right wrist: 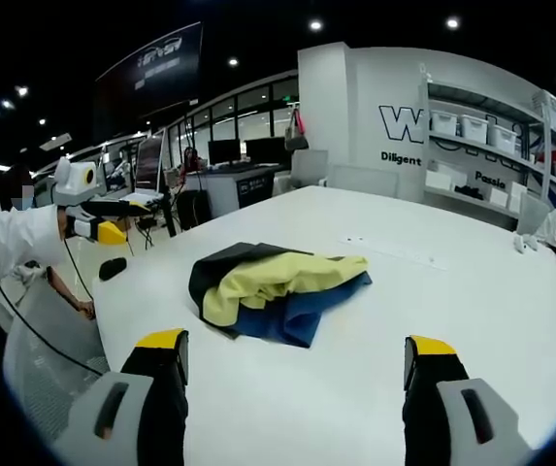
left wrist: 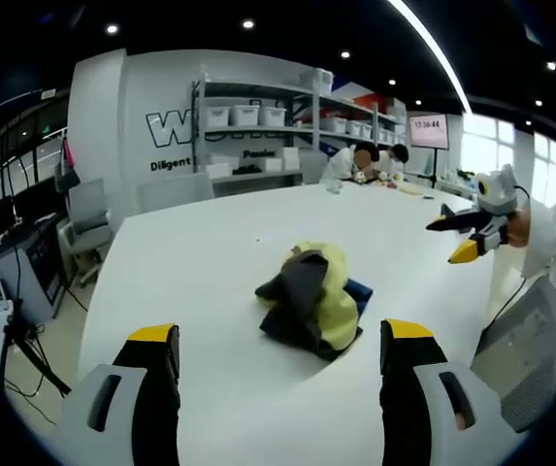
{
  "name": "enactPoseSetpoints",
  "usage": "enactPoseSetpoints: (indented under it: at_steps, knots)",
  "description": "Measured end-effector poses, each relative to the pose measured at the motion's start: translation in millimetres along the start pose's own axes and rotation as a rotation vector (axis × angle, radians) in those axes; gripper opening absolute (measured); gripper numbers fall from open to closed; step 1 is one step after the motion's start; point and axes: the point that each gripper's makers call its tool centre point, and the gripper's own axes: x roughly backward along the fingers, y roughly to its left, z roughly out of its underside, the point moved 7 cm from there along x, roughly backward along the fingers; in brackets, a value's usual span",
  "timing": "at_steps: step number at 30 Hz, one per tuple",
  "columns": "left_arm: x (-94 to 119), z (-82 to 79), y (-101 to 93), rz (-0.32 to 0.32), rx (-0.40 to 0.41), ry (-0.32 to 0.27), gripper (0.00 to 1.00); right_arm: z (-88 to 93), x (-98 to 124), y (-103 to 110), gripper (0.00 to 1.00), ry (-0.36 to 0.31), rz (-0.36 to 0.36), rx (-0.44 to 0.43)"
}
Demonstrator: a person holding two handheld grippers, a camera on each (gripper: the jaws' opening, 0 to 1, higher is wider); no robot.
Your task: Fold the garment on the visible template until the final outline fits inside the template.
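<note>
Yellow, black and blue garment (right wrist: 276,291) lies crumpled on the white table (right wrist: 472,291), with both of your tools clear of it.

In your left gripper view, the left gripper (left wrist: 282,364) has its jaws spread and empty, and the garment (left wrist: 311,296) sits at 12 o'clock between them. In your right gripper view, the right gripper (right wrist: 297,374) is likewise spread and empty, with the garment at 12 o'clock. Shelving (left wrist: 258,121) with bins stands against the far wall.

Beyond the white table's far edge (left wrist: 200,252), a shelving unit (left wrist: 258,116) holds white bins (left wrist: 245,115); a wall clock display (left wrist: 427,131) glows at right.
</note>
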Motion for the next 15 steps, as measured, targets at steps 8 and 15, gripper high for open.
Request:
enactPoseSetpoints:
  at_steps: [8, 15]
  knots:
    - [-0.2, -0.4, 0.0, 0.000, -0.001, -0.001, 0.82, 0.7, 0.3, -0.4, 0.94, 0.000, 0.001, -0.001]
    - [-0.4, -0.4, -0.5, 0.000, -0.001, -0.002, 0.82, 1.8, 1.1, -0.4, 0.94, 0.003, 0.002, -0.002]
